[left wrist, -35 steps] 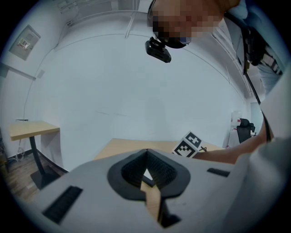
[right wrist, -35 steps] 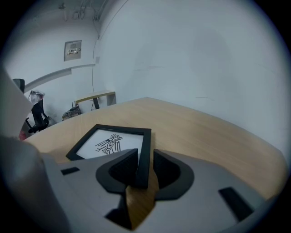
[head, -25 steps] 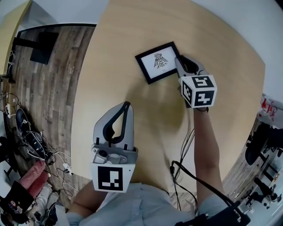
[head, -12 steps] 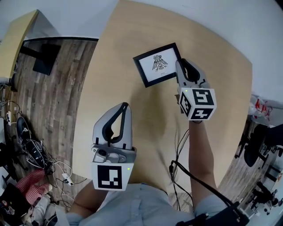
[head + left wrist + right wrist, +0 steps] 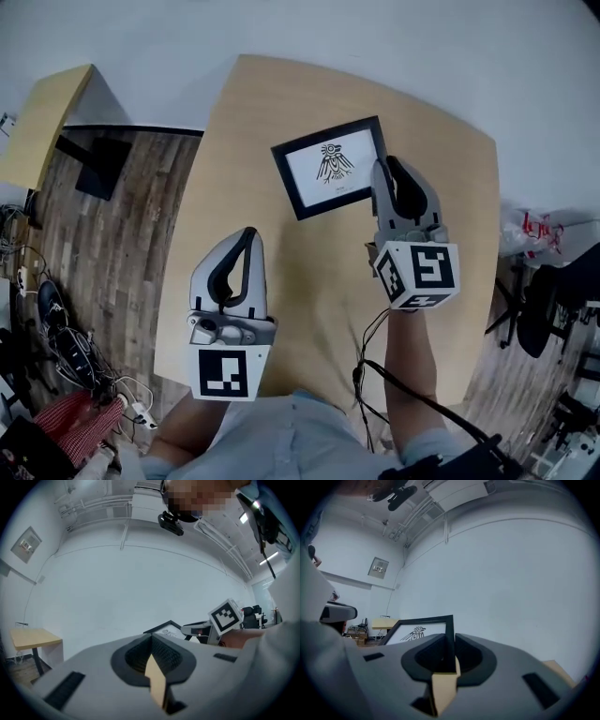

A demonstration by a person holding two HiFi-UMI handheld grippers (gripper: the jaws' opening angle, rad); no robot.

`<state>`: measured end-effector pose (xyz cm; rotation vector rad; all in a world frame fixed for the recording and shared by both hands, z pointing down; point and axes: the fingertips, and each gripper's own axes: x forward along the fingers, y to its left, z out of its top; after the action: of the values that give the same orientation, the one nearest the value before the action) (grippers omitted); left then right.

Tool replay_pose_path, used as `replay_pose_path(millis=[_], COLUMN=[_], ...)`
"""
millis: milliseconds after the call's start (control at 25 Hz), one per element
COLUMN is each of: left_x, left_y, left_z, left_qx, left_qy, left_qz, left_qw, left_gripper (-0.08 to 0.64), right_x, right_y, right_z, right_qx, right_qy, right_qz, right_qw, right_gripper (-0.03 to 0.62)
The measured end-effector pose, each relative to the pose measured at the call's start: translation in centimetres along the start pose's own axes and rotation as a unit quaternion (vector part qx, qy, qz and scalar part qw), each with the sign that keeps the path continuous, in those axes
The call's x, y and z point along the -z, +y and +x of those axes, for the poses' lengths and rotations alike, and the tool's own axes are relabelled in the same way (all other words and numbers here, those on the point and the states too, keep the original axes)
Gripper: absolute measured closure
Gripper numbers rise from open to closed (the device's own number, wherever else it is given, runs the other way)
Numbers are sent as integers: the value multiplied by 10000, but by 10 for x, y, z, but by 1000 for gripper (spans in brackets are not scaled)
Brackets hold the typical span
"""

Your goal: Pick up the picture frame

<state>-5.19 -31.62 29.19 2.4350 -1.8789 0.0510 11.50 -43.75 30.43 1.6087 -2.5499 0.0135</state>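
Two grippers are hovering over the wooden bench (image 5: 272, 98) in the head view. The right gripper (image 5: 385, 165) is gripping the picture frame (image 5: 328, 167) by its right edge, above the bench's far half, while the left gripper (image 5: 247, 232) is hanging nearer the person.

Left gripper view: its fingers (image 5: 93, 677) are resting together, holding nothing.

Right gripper view: its fingers (image 5: 501, 665) are clamping the picture frame's black border, and the bird print (image 5: 415, 633) is showing to their left.

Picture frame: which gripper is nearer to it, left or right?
Right. The right gripper grips the picture frame by its edge; the left gripper is apart from it, empty.
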Motion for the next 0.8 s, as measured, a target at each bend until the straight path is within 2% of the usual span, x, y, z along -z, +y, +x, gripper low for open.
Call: replay_pose_path(millis=[280, 520, 800], left_x=[-21, -40, -41], left_y=[-8, -11, -21], left_z=[-12, -15, -13], left_qx=[28, 158, 256], left_qy=[-302, -727, -740], left_qz=[186, 701, 694], left_qw=[9994, 9948, 9945], left_gripper=[560, 560, 560], right_x=[-33, -47, -50], right_y=[2, 3, -1], right_z=[-48, -70, -83], right_qx=[201, 316, 421], right_qy=[-425, -637, -700], right_qz=[-83, -200, -289], right_qw=[9989, 9973, 9962], right_gripper=[528, 527, 528])
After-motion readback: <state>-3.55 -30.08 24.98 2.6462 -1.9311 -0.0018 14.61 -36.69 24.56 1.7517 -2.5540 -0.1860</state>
